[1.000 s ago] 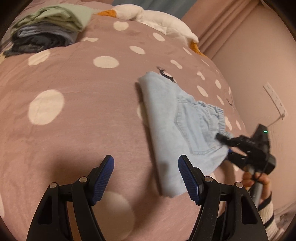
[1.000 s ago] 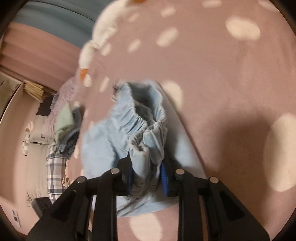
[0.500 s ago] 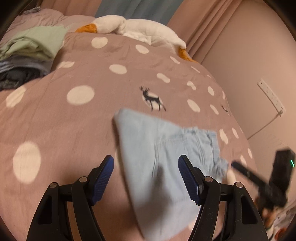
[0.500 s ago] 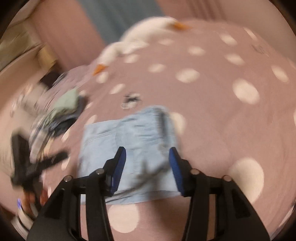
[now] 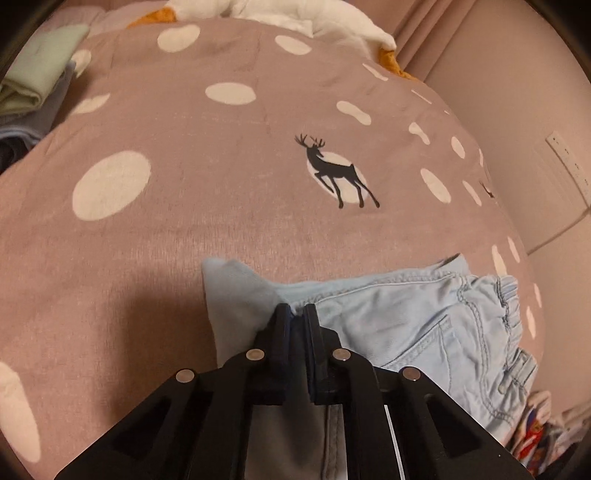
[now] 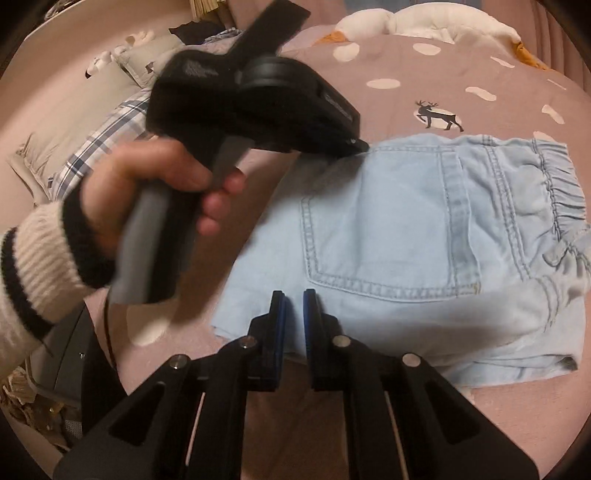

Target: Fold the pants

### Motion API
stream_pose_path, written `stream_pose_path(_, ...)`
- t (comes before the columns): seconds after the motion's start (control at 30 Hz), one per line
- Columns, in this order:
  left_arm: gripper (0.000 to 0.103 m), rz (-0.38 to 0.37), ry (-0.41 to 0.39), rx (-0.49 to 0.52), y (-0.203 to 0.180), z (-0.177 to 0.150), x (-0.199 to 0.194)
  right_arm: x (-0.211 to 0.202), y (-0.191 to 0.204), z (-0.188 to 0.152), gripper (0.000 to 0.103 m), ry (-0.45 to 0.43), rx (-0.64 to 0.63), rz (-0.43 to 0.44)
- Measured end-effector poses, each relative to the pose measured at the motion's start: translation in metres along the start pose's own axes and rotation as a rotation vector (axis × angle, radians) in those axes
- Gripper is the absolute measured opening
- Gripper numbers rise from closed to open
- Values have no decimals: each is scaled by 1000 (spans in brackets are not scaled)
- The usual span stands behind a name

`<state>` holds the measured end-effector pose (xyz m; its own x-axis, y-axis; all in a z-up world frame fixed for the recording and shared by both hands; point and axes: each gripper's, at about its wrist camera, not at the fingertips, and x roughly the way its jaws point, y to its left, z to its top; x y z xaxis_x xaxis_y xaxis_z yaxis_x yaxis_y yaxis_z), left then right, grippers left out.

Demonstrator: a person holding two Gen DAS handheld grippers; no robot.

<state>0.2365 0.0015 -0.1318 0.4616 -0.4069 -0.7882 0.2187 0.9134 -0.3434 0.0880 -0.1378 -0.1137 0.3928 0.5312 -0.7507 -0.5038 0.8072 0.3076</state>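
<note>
2 grippers meet the pants (image 6: pixel 424 236): left gripper (image 5: pixel 298 314) pinches their edge, right gripper (image 6: pixel 293 299) nearly closed at their hem.

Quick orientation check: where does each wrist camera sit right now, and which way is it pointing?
Left wrist view: on the left gripper, low over the bed, facing the pillows; its fingers pinch the folded pants.
Right wrist view: on the right gripper, at the pants' near edge, fingers nearly shut; the person's left hand and left gripper show, blurred.
Shared: the pants, the deer print, the white plush.
</note>
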Motion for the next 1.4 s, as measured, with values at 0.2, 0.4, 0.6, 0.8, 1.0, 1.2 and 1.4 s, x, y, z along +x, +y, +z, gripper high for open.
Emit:
stream_pose_path(0.2, 9, -11, -49, -7, -3, -5, -26, -58, -36, 12, 14, -110, 85, 54)
stream_pose_path(0.4, 12, -24, -45, 83, -27, -34, -54, -93, -104, 45, 22, -224, 196, -219)
stream_pose_path(0.6, 15, -43, 35, 202, -49, -85, -49, -41, -149, 53, 22, -82, 290, -317)
stream_pose_path(0.8, 15, -64, 40, 149, -42, -80, -49, -60, -138, 52, 26, -139, 302, -290)
stream_pose_path(1.0, 21, -70, 21, 171, -46, -103, -62, -79, -86, 3, 26, -117, 140, -288)
stream_pose_path(1.2, 21, -98, -8, 125, -39, -116, -74, -79, -85, -12, 27, -89, 114, -327)
stream_pose_path(1.4, 75, -126, -59, -10, -16, -119, -102, -125, -127, -28, 74, -217, 415, -98)
